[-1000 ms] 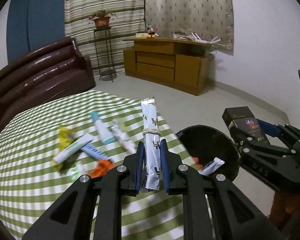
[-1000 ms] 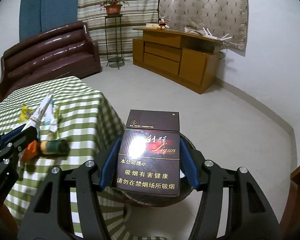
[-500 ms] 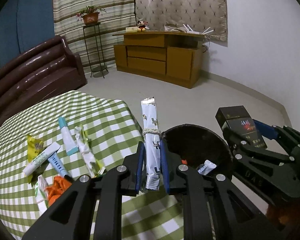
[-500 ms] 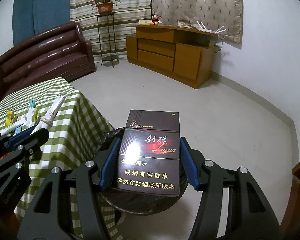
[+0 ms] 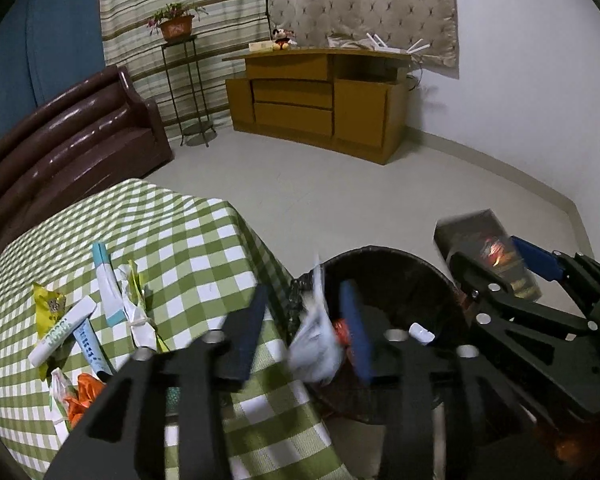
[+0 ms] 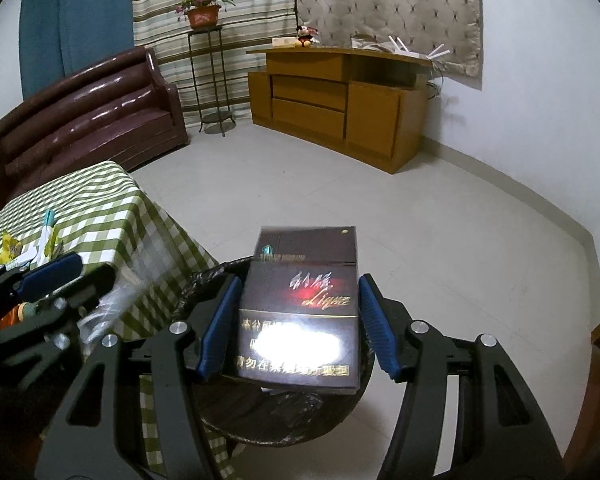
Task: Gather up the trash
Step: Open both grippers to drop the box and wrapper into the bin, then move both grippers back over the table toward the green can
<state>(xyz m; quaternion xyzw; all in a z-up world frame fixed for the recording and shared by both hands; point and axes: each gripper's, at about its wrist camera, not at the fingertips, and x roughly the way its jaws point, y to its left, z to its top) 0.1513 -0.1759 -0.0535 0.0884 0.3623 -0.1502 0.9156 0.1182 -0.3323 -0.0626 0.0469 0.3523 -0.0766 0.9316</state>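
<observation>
- Left wrist view: the left gripper (image 5: pixel 304 332) fills the lower centre; its jaws have just been opening and now stand spread, and a blurred silver wrapper (image 5: pixel 314 340) sits loose in the gap, closer to the right-hand pad, above the rim of the black bin (image 5: pixel 384 258); whether it touches that pad cannot be told
- The bin sits at centre right of that frame, just beside the table's corner; a small white packet (image 5: pixel 422 333) and something red lie inside it
- Right wrist view: the right gripper (image 6: pixel 298 328) is at lower centre; its jaws have just been widening, and the dark cigarette pack (image 6: pixel 300 312) lies between the blue pads with a thin gap showing on each side, so the pads no longer press it; the pack is blurred and hangs over the bin (image 6: pixel 300 436)
- At lower left of the left wrist view, the green checked tablecloth (image 5: pixel 172 240) carries the rest of the trash: a white tube (image 5: pixel 62 330), a teal-tipped tube (image 5: pixel 106 288), a yellow wrapper (image 5: pixel 48 306), a tied crumpled wrapper (image 5: pixel 138 316), and an orange scrap (image 5: pixel 82 398)
</observation>
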